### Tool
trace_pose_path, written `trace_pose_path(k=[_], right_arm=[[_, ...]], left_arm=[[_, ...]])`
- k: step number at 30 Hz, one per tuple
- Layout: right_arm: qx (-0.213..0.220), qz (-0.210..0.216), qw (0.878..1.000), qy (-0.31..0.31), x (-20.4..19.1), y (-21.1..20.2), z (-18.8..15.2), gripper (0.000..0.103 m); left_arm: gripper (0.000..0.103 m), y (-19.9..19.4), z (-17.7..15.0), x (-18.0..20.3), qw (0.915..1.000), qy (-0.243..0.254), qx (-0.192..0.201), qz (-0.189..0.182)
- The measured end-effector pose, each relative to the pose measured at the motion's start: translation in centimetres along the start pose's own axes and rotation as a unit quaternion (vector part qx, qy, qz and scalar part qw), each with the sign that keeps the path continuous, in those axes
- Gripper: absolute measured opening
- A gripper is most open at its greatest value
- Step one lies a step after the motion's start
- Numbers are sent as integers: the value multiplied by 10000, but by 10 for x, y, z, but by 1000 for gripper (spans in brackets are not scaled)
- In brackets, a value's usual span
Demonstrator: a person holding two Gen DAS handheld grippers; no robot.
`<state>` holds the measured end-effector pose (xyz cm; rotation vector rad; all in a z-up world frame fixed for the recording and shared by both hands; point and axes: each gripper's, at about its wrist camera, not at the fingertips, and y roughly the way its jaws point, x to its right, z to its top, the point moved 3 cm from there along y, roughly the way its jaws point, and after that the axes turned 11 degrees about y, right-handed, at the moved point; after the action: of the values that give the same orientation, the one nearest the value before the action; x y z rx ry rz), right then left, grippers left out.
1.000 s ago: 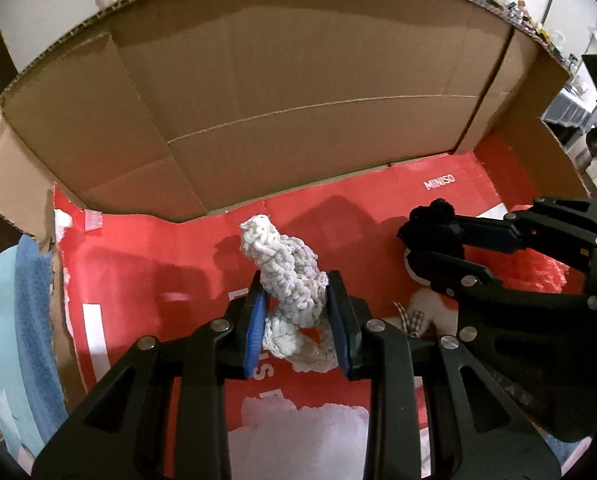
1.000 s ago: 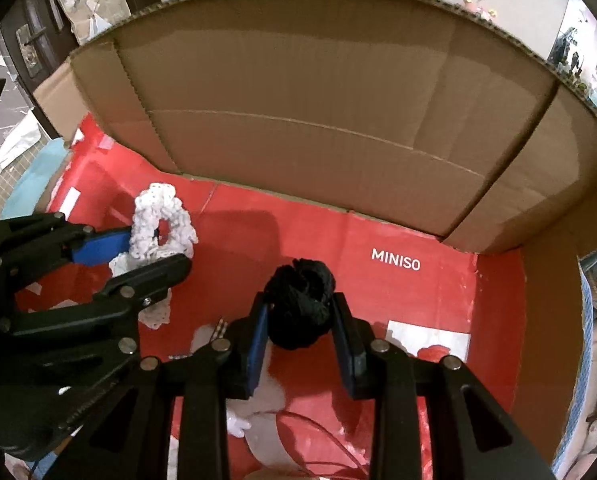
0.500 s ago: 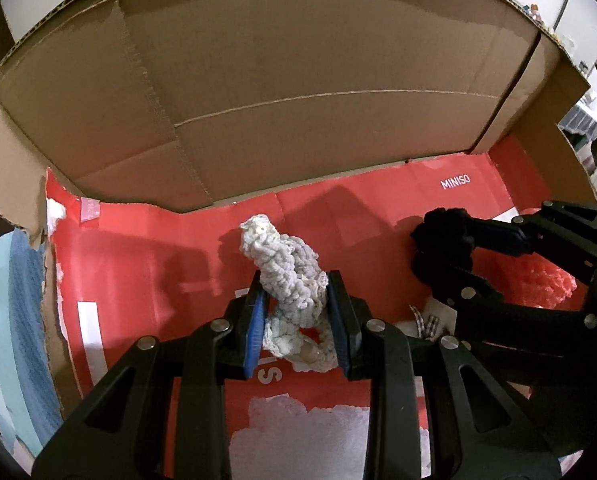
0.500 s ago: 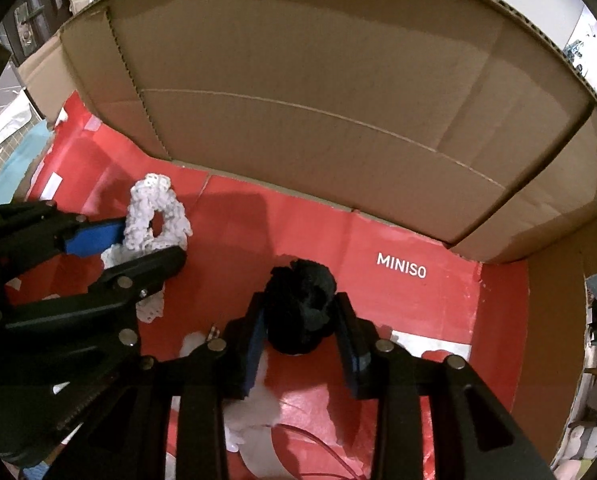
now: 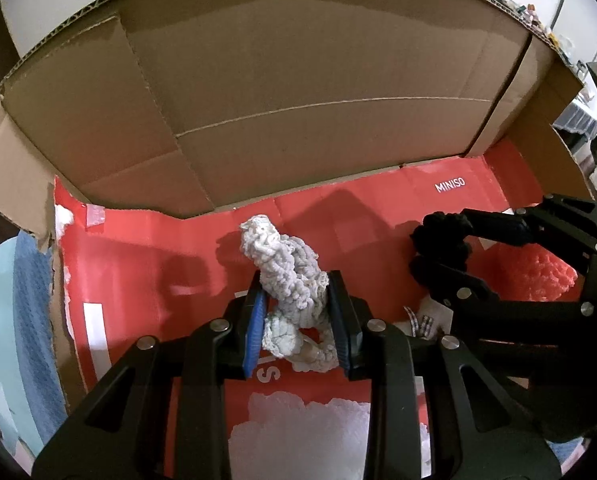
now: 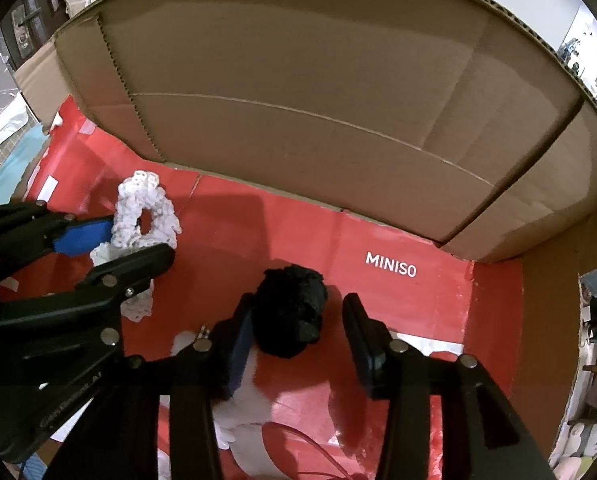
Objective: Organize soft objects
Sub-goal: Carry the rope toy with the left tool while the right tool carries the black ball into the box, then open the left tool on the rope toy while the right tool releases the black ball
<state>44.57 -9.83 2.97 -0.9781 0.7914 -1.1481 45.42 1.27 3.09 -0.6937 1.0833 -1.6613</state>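
Inside cardboard box (image 6: 298, 92): black scrunchie (image 6: 292, 312) near back wall.

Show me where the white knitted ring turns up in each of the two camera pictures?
Left wrist view: white knitted ring at centre, clamped between this camera's own jaws.
Right wrist view: left of centre, gripped by the other tool entering from the left.
Shared landmark: the white MINISO lettering on the red floor.
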Motion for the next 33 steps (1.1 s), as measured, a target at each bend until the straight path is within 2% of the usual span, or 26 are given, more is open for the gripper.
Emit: trace_pose_path(k=[10,12,15,24,29,33], right_arm=[[-28,-77,10000,-33,0,5,6,49],[-35,-82,10000,-35,1,6,7,50],[-30,-175,9998,-39,1,8,8,50],[28,-107,9999,77,9,3,8,55],[146,-180,9997,89,1,-13,6,59],[282,-211,9993,152,-2,-34,-2,62]], left_arm=[[31,-9,0,0,10000,13,-17,-86],[45,-13,1,-2,10000,-8,-3,-21],[57,-19,1,-7,9998,-82,137,-69],[59,-39,-1,-9,9995,-51,281,-93],[59,-57,-8,-3,9989,-99,443,-72],[63,-78,-17,-2,9980,-171,614,22]])
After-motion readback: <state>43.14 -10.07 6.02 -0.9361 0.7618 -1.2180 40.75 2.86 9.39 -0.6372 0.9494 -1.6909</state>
